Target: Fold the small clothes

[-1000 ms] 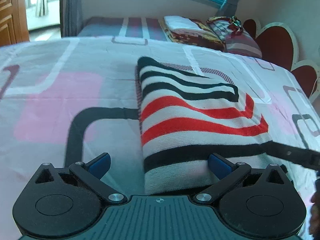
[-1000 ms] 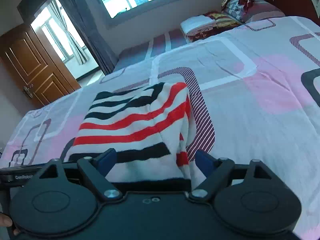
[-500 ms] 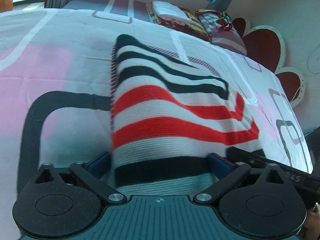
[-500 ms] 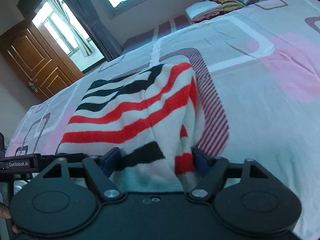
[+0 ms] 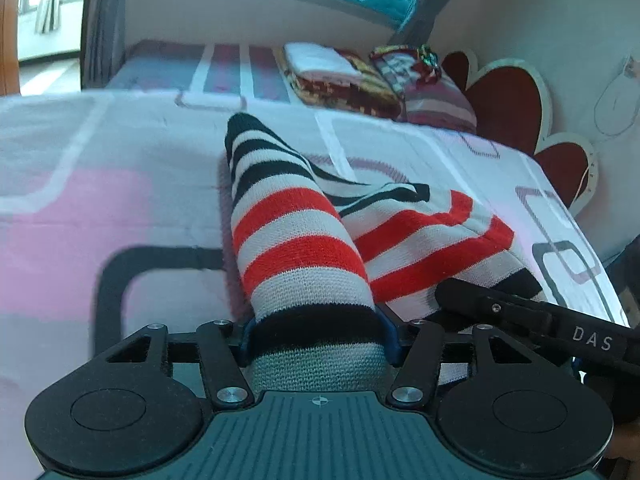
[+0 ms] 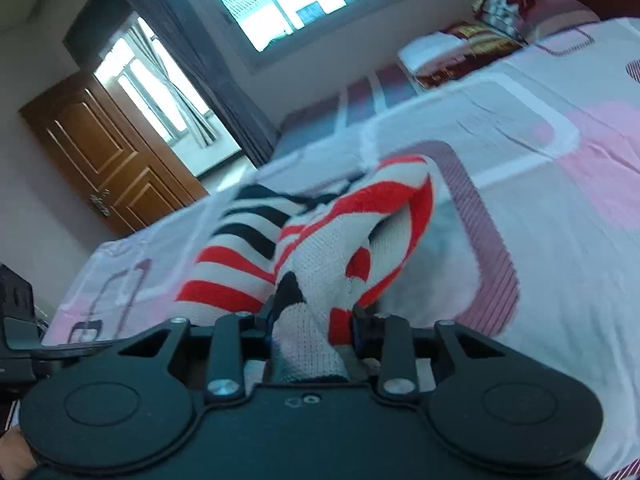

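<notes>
While its jaws have just been closing, the left gripper [image 5: 318,334] pinches the striped knit garment [image 5: 300,240]. Likewise the right gripper [image 6: 312,324] pinches its bunched edge above the bedsheet [image 6: 560,200].

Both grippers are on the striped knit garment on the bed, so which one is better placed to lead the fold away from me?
Neither clearly. The left gripper and right gripper have just closed, each pinching a near corner of the red, black and white striped knit garment. They will probably lift together.

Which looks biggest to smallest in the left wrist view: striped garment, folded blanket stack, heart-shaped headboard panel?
1. striped garment, though it lies nearest the camera, which inflates it.
2. heart-shaped headboard panel and folded blanket stack look alike; no ranking.
</notes>
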{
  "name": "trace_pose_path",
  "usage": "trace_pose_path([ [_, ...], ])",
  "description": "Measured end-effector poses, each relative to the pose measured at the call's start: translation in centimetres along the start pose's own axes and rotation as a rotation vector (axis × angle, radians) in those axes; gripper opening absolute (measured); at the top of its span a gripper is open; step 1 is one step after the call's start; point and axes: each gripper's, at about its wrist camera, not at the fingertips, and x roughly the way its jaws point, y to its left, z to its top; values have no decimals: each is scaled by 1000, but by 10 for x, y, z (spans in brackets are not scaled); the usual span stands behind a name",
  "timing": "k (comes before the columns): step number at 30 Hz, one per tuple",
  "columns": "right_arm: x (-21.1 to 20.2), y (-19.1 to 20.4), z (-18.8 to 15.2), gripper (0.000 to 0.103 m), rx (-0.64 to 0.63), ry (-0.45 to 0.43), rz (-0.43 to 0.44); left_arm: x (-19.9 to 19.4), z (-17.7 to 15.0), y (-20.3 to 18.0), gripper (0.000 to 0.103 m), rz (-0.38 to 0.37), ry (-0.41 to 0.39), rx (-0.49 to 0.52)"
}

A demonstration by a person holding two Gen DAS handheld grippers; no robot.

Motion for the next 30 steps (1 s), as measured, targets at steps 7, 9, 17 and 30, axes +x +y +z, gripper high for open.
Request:
trace_pose_path([
  [7, -2, 41, 3, 32, -14, -42, 99, -58, 9, 43, 57, 83, -73, 5],
  [9, 5, 57, 2, 32, -13, -42, 129, -73, 9, 62, 57, 108, -86, 3],
  [17, 53, 136, -14, 32, -18, -27, 206, -117, 11, 172, 57, 175, -114, -36],
  [30, 171, 225, -67, 34, -13, 47, 127, -74, -8, 345, 75, 186, -27, -134],
])
